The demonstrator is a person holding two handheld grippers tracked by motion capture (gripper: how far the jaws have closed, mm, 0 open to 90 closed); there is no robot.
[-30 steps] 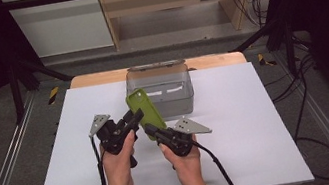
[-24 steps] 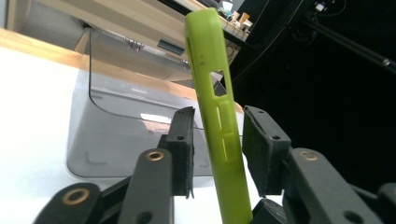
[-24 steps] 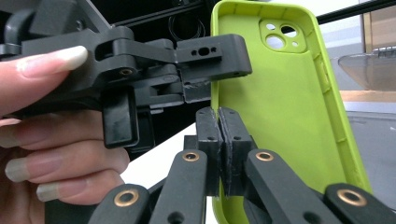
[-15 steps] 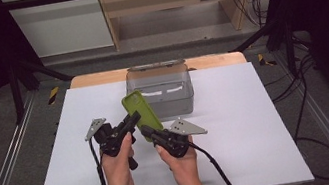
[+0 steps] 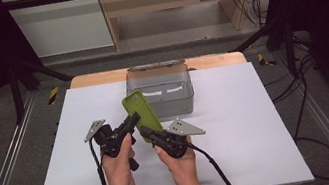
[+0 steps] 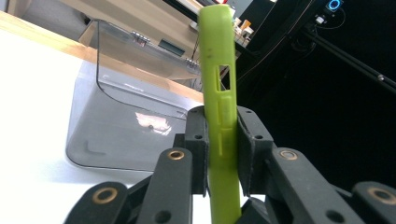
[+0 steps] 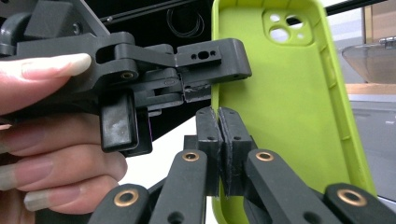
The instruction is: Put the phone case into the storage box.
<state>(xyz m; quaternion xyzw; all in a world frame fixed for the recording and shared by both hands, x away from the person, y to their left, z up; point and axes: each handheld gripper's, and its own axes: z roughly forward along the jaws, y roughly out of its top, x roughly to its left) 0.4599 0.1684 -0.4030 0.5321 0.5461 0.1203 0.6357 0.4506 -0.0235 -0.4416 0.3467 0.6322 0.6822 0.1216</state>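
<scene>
Change since earlier frame: we see the green phone case [image 5: 141,112] lower and nearer the person, farther from the clear box [image 5: 161,92]; both hands have drawn back toward the table's near edge.
Left gripper [image 5: 132,120]: jaws narrow, clamped on the long edge of the case, one pad on each face; in the left gripper view the case [image 6: 220,116] stands upright between them.
Green phone case: held above the white table [image 5: 239,125], tilted, open side toward the right gripper, camera cutout uppermost [image 7: 282,28].
Right gripper [image 5: 145,132]: jaws pressed together [image 7: 222,140], just in front of the case's lower edge; we cannot tell whether they pinch its rim.
Clear box: lid raised, behind the case, apart from it.
Meaning for the work: we judge the case is being repositioned between grippers, not yet placed in the box.
</scene>
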